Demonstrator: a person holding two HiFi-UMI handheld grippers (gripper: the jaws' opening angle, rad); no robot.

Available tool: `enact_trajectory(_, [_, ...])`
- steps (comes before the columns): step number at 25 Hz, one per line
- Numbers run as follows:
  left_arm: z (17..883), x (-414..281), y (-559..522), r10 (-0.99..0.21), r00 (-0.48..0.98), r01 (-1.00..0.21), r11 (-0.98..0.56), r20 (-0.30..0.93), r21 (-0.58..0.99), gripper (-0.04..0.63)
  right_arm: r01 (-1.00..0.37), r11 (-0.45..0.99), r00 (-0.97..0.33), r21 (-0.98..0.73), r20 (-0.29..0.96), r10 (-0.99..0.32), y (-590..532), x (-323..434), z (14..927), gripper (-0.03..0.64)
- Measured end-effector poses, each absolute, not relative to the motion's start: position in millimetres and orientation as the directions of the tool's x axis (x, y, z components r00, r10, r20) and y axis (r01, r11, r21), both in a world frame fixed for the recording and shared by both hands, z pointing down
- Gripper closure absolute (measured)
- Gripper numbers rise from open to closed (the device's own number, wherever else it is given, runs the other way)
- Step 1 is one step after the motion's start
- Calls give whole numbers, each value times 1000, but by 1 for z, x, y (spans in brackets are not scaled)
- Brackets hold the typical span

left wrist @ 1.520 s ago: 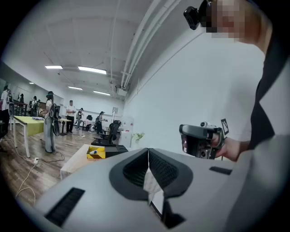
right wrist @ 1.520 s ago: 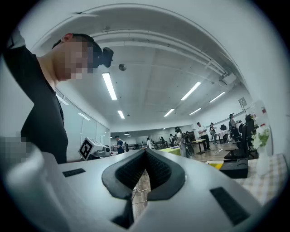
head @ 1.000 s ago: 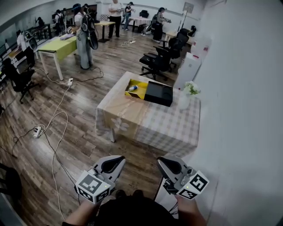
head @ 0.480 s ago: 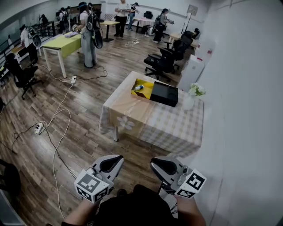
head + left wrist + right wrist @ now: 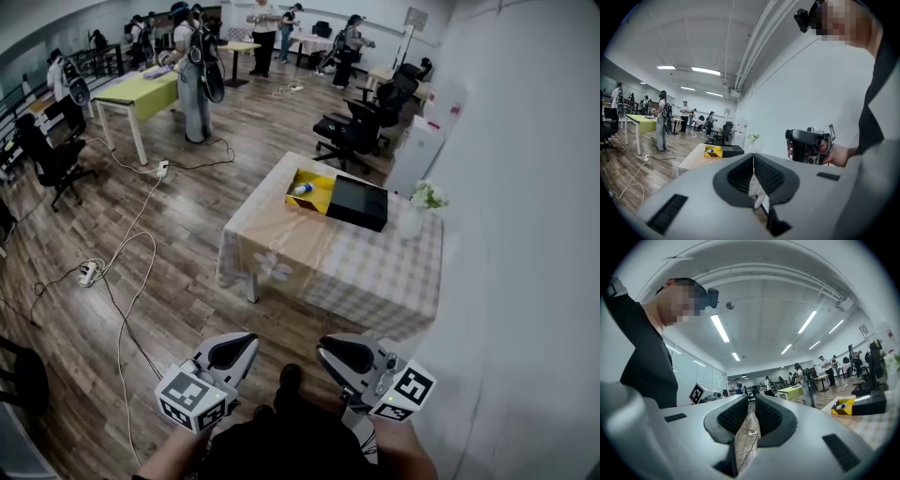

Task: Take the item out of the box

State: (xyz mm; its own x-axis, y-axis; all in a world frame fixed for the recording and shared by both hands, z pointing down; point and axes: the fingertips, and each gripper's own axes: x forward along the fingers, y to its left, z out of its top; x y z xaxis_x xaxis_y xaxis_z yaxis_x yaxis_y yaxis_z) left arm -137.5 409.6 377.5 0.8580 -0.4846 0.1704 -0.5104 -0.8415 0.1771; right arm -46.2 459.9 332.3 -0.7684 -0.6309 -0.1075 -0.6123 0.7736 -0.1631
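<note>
Ahead of you stands a table [image 5: 356, 272] under a checked cloth, with a vase of white flowers [image 5: 412, 223] near its far right corner; black office chairs [image 5: 352, 131] sit beyond, and cables [image 5: 127, 281] trail across the wooden floor [image 5: 187, 309]

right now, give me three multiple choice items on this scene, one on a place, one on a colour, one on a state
1. Where does the box stand?
A. on the floor
B. on the checked table
C. on an office chair

2. What colour is the box's open tray?
A. yellow
B. red
C. green

3. How are the left gripper and right gripper?
A. both wide open
B. each shut on a cup
C. both shut, empty

Answers:
1. B, the head view shows it on the cloth-covered table.
2. A, the tray is bright yellow beside the black cover.
3. C, each gripper view shows its jaws together with nothing between them.
</note>
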Motion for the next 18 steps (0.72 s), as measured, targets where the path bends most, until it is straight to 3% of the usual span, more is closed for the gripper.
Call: enact_trajectory(18, [401,-52,280,-427,863,-487,-843,269,226,580,-615,735,-738,-286,-121,-664,321,42,360,575])
